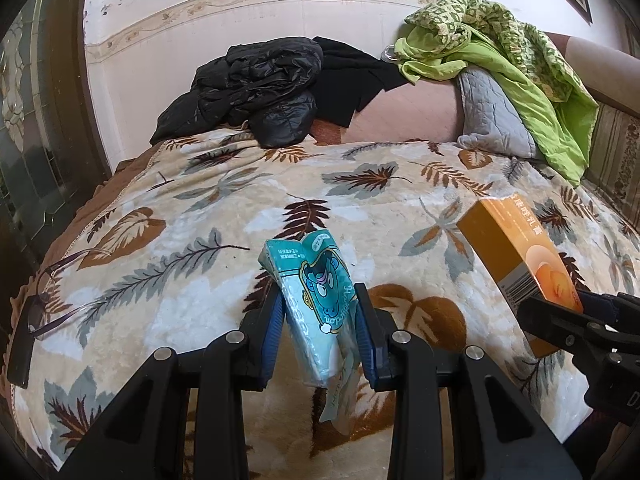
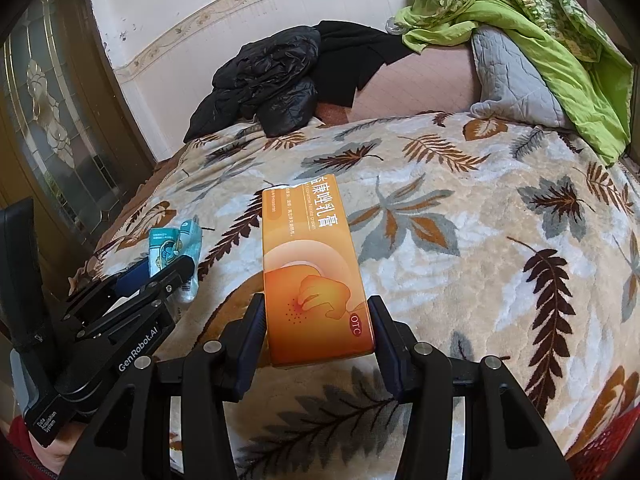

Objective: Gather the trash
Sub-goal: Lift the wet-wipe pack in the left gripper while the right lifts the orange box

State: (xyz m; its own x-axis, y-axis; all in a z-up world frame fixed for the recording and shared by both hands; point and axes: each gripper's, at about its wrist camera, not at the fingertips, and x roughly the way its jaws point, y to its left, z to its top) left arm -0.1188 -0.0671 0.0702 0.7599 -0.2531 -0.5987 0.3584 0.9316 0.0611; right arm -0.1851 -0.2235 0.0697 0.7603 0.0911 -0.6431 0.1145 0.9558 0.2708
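My left gripper (image 1: 320, 332) is shut on a crumpled teal tissue packet (image 1: 320, 300) with a cartoon print, held above the leaf-patterned blanket (image 1: 180, 208). The same packet (image 2: 176, 248) and left gripper (image 2: 160, 276) show at the left of the right wrist view. My right gripper (image 2: 318, 340) is shut on the near end of an orange medicine box (image 2: 312, 276), which points away over the blanket (image 2: 480, 240). In the left wrist view that orange box (image 1: 520, 256) and the right gripper (image 1: 560, 312) sit at the right edge.
A black jacket (image 1: 256, 88) and dark cloth lie at the far end of the bed. Green bedding (image 1: 500, 52) and a grey pillow (image 1: 492, 116) are piled at the far right. Eyeglasses (image 1: 52, 300) lie near the blanket's left edge. A glass door (image 2: 52, 112) stands left.
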